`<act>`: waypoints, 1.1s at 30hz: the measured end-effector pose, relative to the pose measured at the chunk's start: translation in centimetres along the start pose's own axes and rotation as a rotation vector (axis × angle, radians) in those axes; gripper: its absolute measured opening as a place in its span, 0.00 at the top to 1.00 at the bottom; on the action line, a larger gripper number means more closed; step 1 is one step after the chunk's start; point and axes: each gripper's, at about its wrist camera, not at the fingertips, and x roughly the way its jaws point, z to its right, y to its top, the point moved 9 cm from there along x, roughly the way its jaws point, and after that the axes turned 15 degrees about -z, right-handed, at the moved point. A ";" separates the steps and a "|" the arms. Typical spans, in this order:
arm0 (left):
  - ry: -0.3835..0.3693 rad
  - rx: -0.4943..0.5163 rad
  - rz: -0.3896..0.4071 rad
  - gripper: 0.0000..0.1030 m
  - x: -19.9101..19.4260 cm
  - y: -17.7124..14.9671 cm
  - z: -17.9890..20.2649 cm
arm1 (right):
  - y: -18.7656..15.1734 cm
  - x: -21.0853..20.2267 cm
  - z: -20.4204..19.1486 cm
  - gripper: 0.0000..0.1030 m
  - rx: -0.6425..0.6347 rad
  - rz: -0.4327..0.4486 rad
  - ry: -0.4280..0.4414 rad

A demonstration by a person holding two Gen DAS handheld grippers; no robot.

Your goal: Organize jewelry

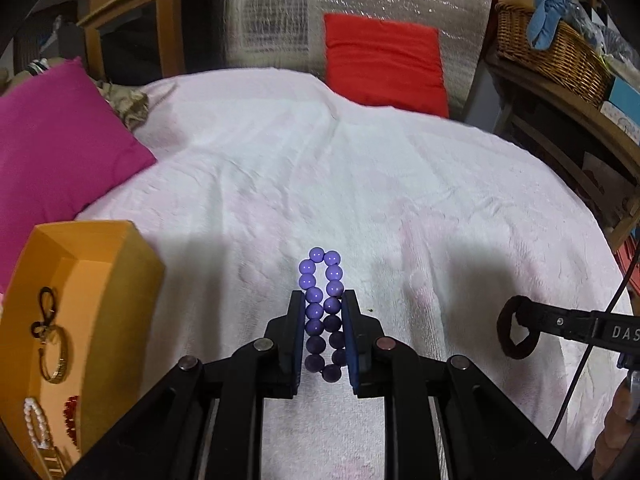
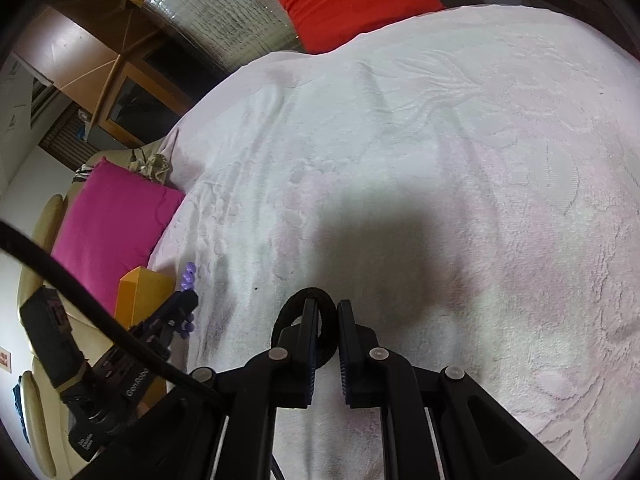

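Observation:
My left gripper (image 1: 323,300) is shut on a purple bead bracelet (image 1: 322,276), squeezed into a long loop above the white blanket (image 1: 320,168). An orange box (image 1: 100,280) stands at the left and holds a gold bangle (image 1: 58,360), a pearl bracelet (image 1: 34,420), a red bead piece (image 1: 72,416) and a dark cord (image 1: 44,312). My right gripper (image 2: 328,306) is shut on a dark hair tie (image 2: 320,300), which also shows at the right of the left wrist view (image 1: 516,330). The bracelet (image 2: 188,276) and box (image 2: 142,296) show at the left of the right wrist view.
A magenta cushion (image 1: 56,148) lies at the left behind the box. A red cushion (image 1: 384,60) leans at the far edge of the bed. A wicker basket (image 1: 556,52) sits on a shelf at the right. A wooden cabinet (image 1: 132,32) stands at the back left.

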 end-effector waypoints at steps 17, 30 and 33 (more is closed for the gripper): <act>0.104 -0.034 0.115 0.82 -4.2 -0.5 -2.4 | -1.3 0.2 -3.7 0.90 -0.070 0.017 0.022; 0.196 -0.041 0.173 0.82 -6.4 -1.2 -4.0 | -1.8 0.4 -7.0 0.90 -0.122 0.022 0.060; 0.213 -0.045 0.188 0.82 -7.1 -1.4 -4.2 | -2.0 0.5 -7.7 0.90 -0.135 0.020 0.067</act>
